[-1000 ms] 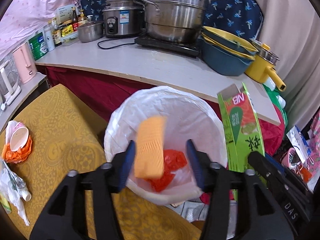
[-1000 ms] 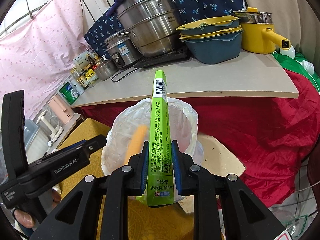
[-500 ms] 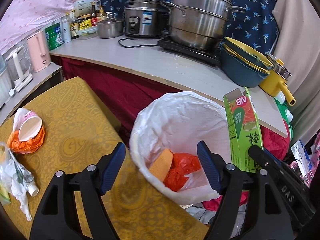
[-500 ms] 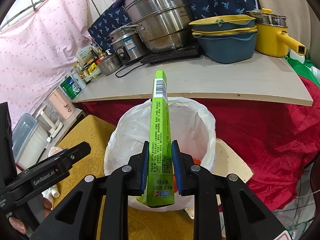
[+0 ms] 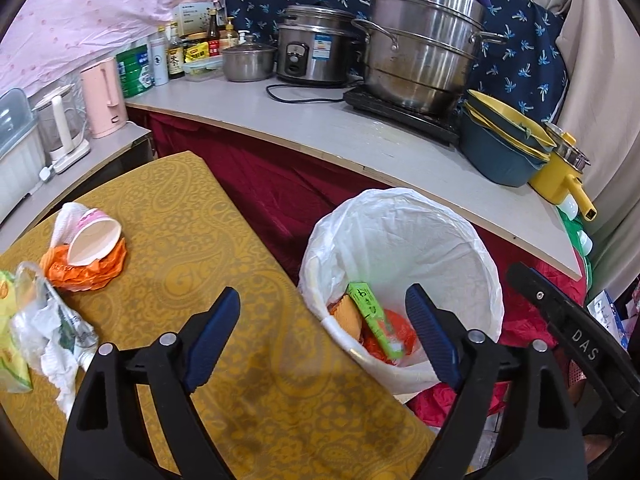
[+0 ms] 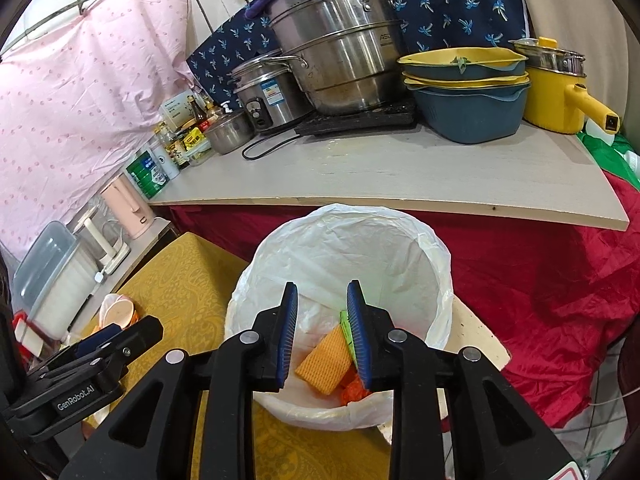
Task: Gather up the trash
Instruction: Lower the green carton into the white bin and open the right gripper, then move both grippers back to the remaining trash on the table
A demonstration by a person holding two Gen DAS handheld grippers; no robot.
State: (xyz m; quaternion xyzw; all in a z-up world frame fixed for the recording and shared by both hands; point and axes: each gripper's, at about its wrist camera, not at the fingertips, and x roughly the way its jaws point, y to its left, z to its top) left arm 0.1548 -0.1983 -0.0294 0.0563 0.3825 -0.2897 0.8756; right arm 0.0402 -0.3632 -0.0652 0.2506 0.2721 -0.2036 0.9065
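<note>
Our right gripper (image 6: pixel 322 334) has just been opening and the green box (image 5: pixel 374 320) now lies in the bin (image 5: pixel 472 248) (left gripper (image 5: pixel 322 334) spread, empty), leaving the cup (image 5: pixel 94 236) at ten o'clock.

Left gripper (image 5: pixel 322 328): two black plastic arms with triangular cut-outs, each tipped by a dark blue ribbed pad (image 5: pixel 214 334) and fixed with round silver pivot screws. Right gripper (image 6: pixel 322 334): the same build, black arms with triangular openings, silver screws at the joints, and blue finely ribbed pads (image 6: pixel 288 334) on the inner faces. In the left wrist view the right gripper's black body (image 5: pixel 576 338) bears white lettering "DAS" and a small screw. In the right wrist view the left gripper's black body (image 6: pixel 86 372) carries white "GenRobot.AI" lettering and one small screw.
</note>
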